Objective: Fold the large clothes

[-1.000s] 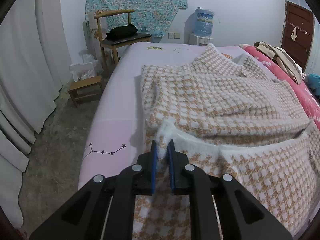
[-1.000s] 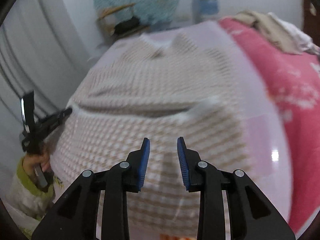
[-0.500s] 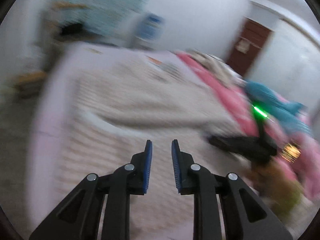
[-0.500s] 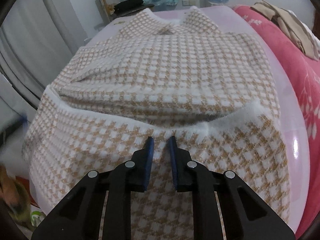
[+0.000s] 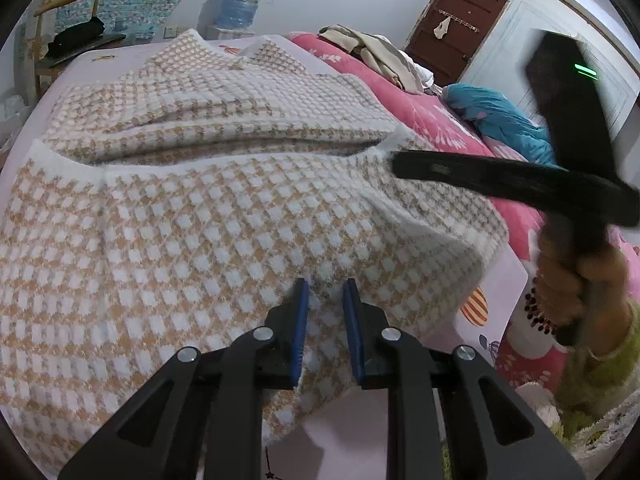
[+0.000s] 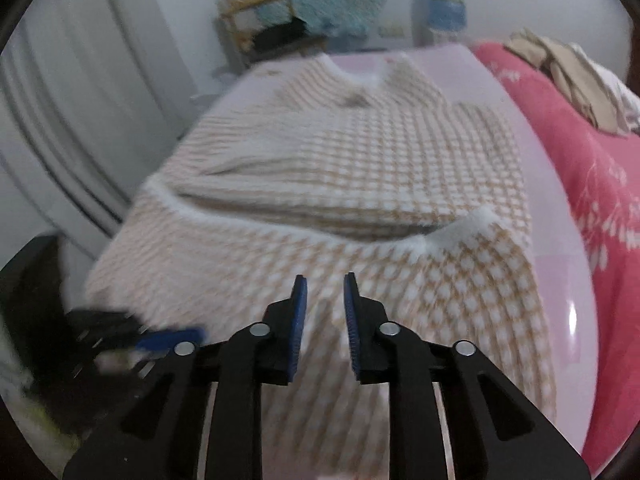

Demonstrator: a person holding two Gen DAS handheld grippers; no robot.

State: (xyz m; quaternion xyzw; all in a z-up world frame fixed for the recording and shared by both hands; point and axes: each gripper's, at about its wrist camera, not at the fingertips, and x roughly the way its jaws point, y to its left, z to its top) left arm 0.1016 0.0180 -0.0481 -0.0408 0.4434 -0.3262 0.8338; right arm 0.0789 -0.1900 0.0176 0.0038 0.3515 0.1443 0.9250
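Observation:
A tan-and-white checked sweater (image 5: 200,220) lies on the lilac bed sheet (image 5: 120,56), its lower part folded up so the white hem runs across the middle. My left gripper (image 5: 323,282) hovers over the near folded part with a narrow gap, pinching nothing. My right gripper (image 5: 396,168), held by a person's hand (image 5: 568,276), reaches in from the right near the hem's right corner. In the blurred right wrist view the right gripper (image 6: 323,278) hangs above the sweater (image 6: 360,152). Its jaws are opening, with no cloth between them. The left gripper (image 6: 192,336) is a blur at lower left.
A pink quilt (image 5: 420,100) covers the bed's right side, with beige clothes (image 5: 380,48) and a teal item (image 5: 492,116) on it. A wooden chair (image 5: 68,40), a water jug (image 5: 242,4) and a brown door (image 5: 456,28) stand beyond. White curtains (image 6: 80,100) hang on the left.
The left gripper let go of the white hem and swung right across the sweater. The right gripper's jaws narrowed, then widened again, above the sweater's near part.

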